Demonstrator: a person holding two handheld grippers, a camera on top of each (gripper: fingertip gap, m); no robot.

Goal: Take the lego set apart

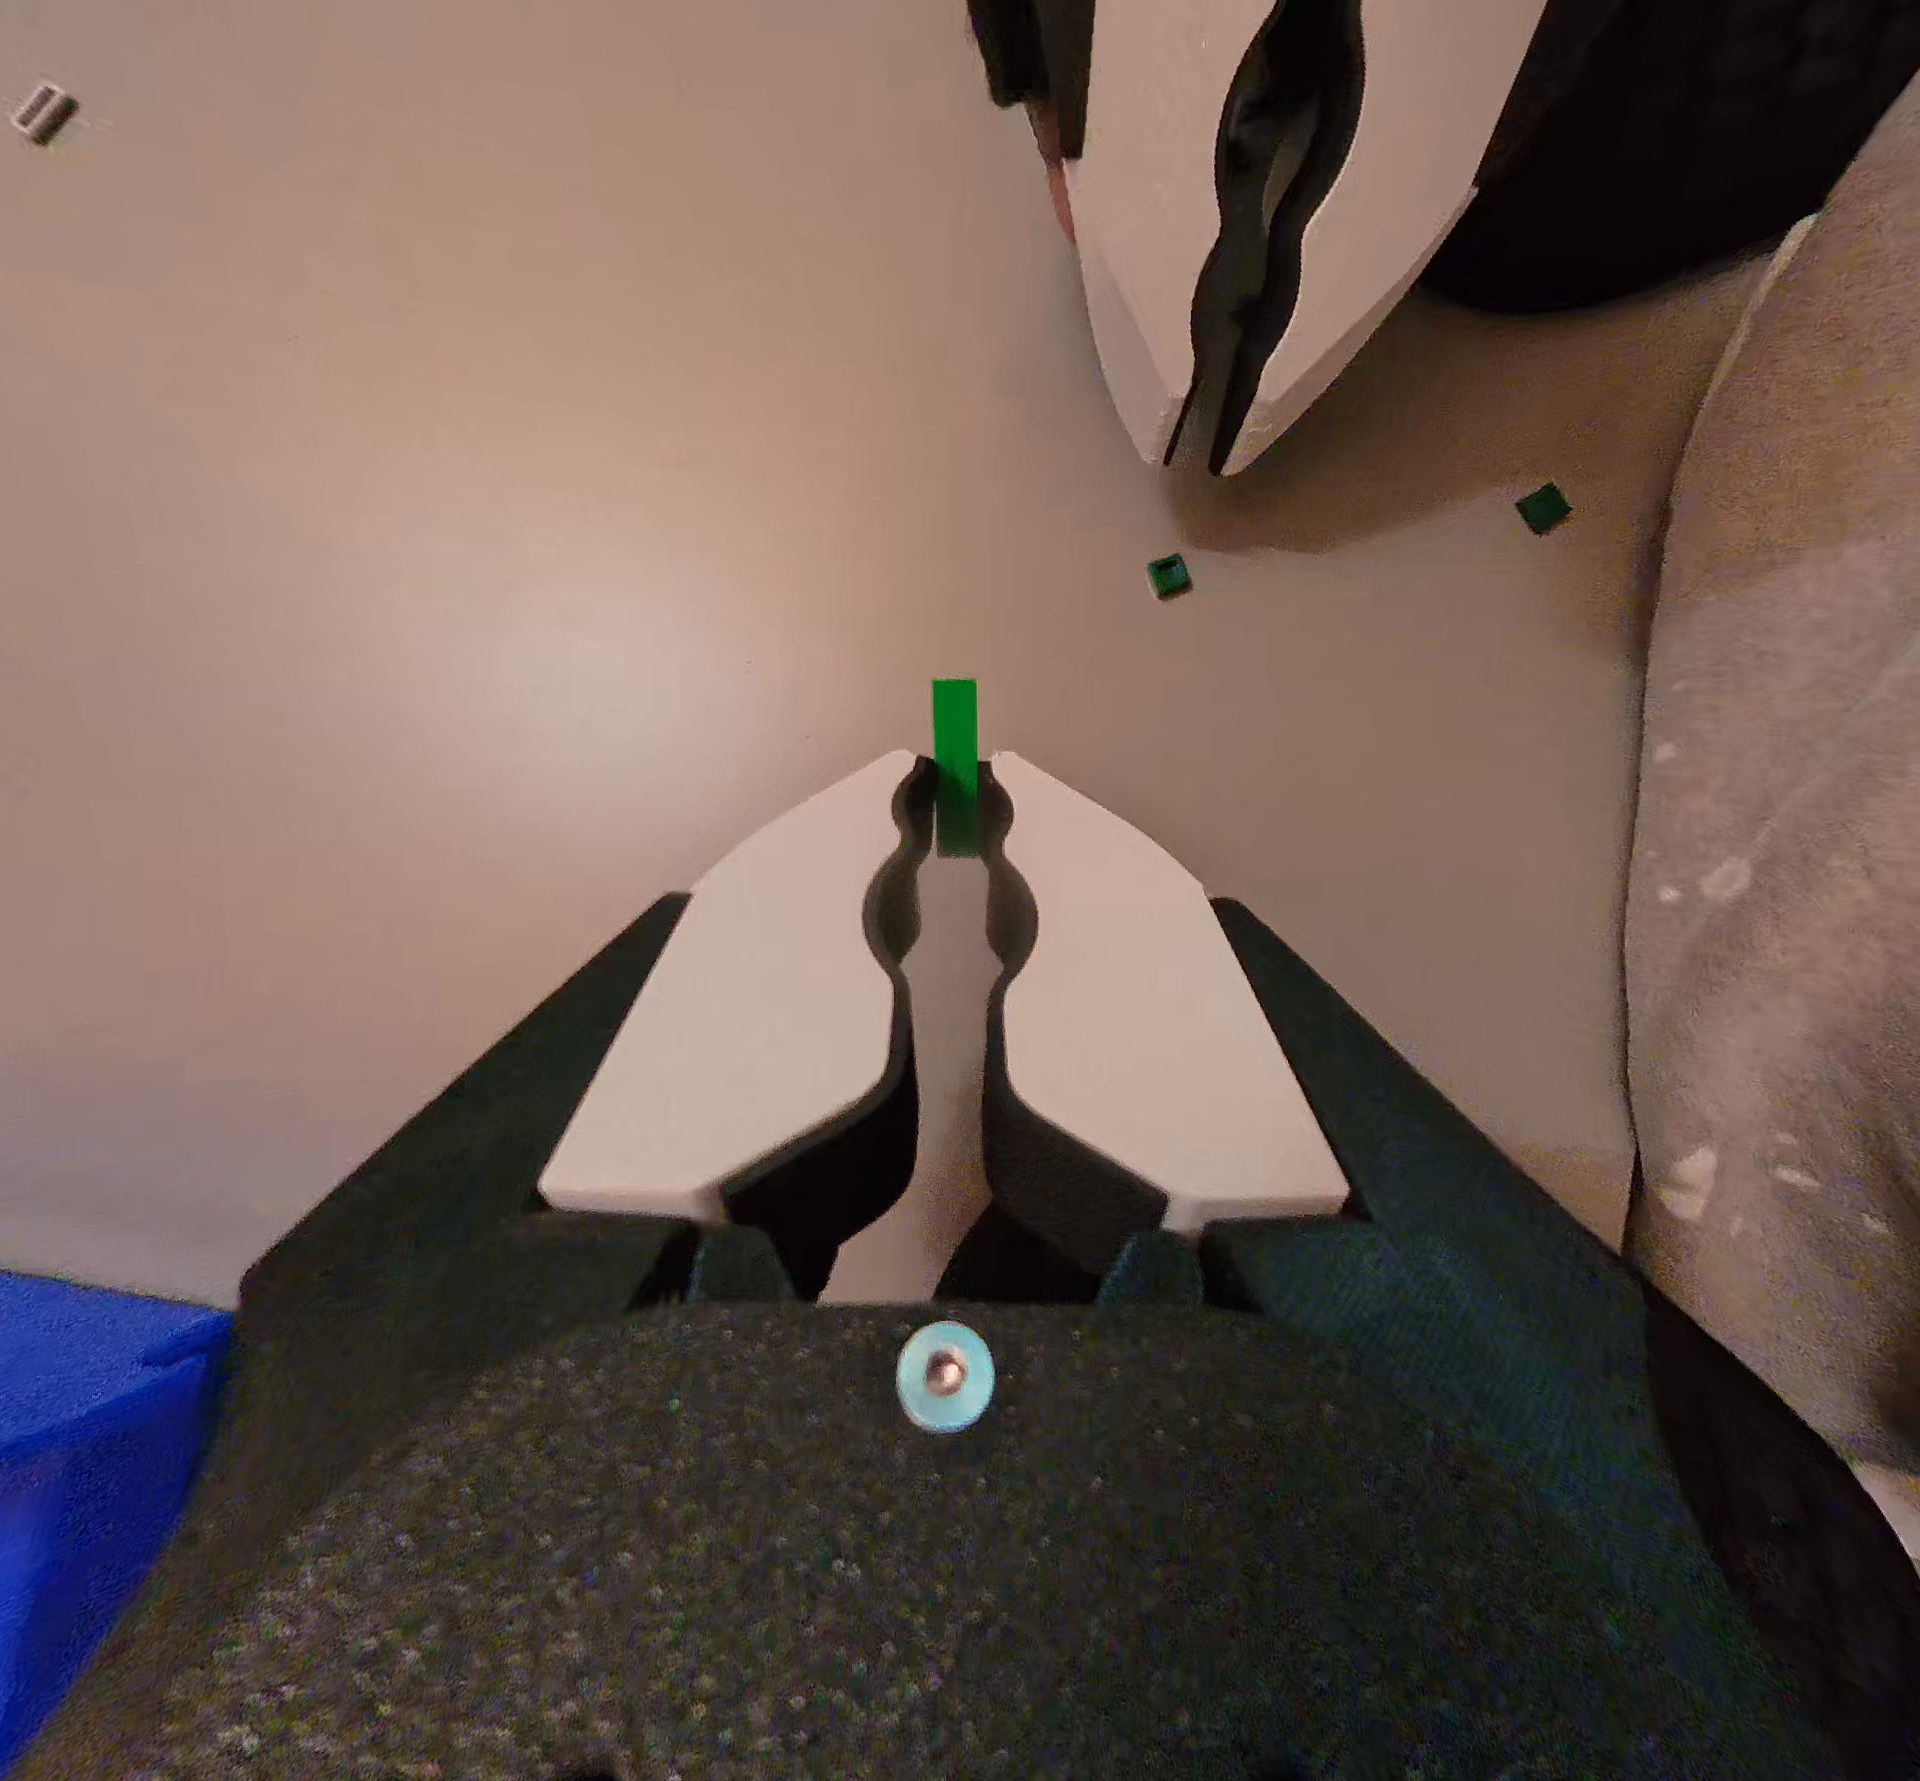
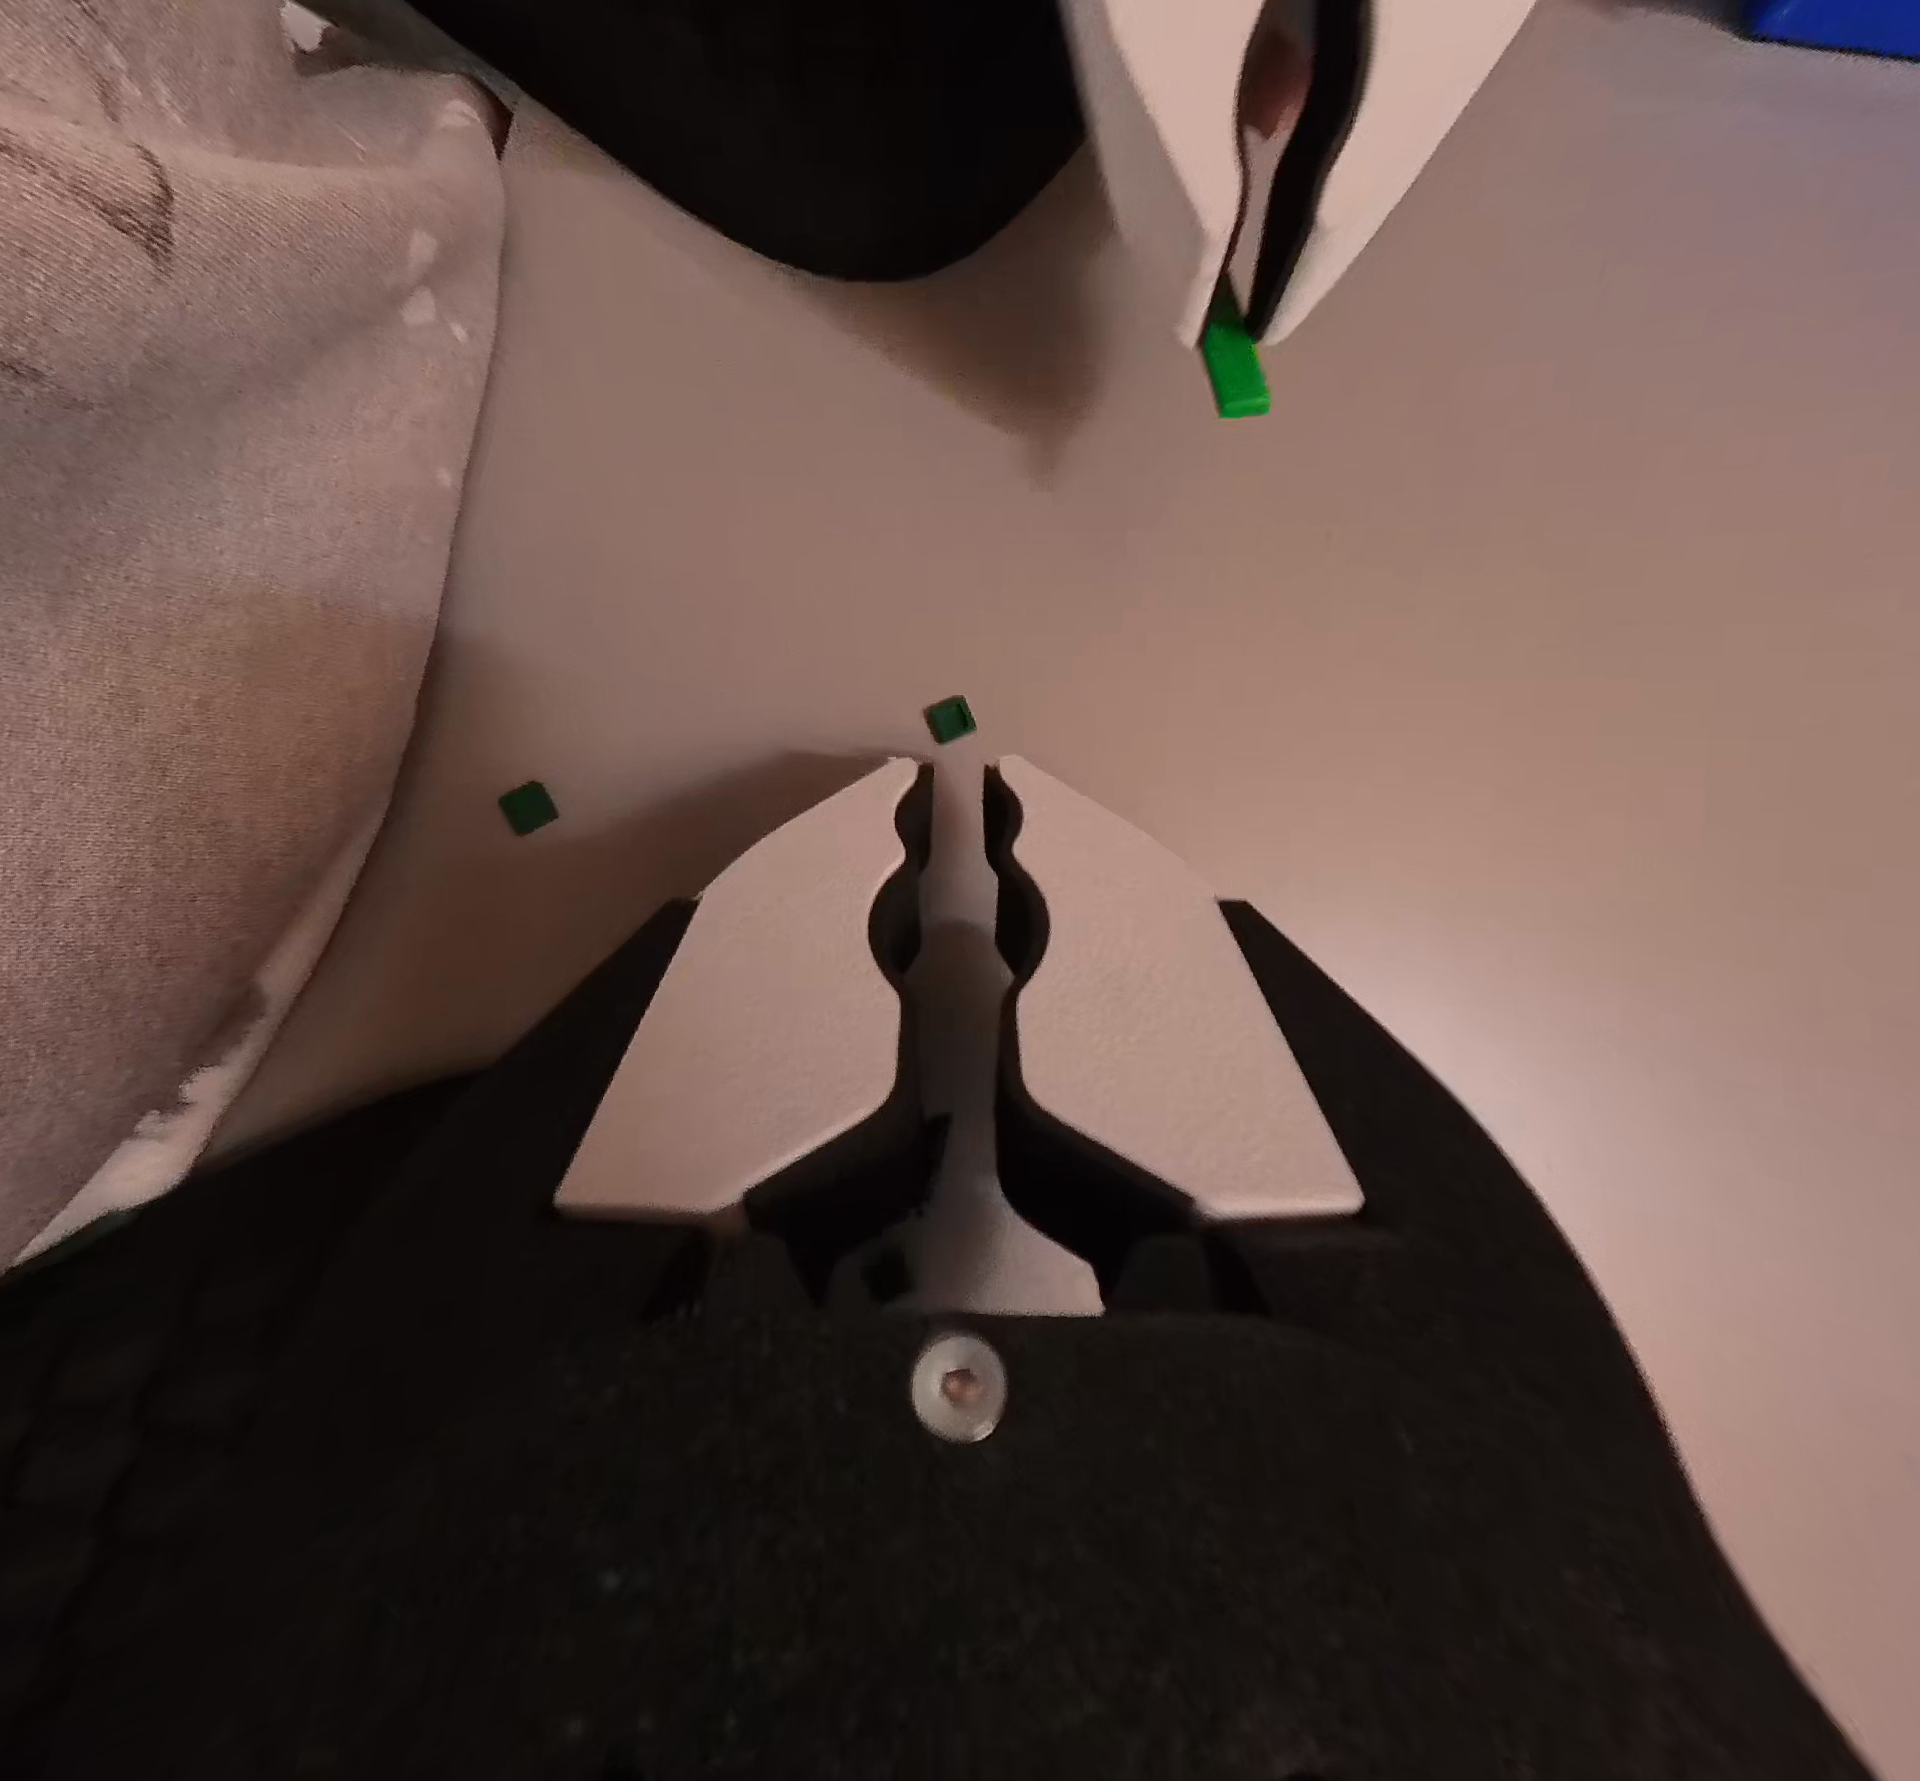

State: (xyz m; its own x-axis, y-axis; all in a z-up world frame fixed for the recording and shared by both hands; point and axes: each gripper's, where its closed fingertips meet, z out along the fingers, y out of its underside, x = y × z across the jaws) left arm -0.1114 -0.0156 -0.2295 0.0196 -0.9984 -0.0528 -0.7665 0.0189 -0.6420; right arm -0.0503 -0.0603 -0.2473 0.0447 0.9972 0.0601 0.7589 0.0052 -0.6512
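The left hand-held gripper pinches a thin bright-green lego plate edge-on between its tips, lifted above the pale smooth surface. The right hand-held gripper hangs with a narrow gap between its tips and nothing in it. Two small dark-green square lego tiles lie on the surface near it, one just ahead of its tips.

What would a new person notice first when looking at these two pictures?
Most striking is the bright green lego piece pinched at the tips of the left gripper, held above the pale table. Next comes the right gripper, empty with a narrow gap between its tips, hanging just above a small dark green brick on the table. A second dark green brick lies to its left, near the grey cloth.
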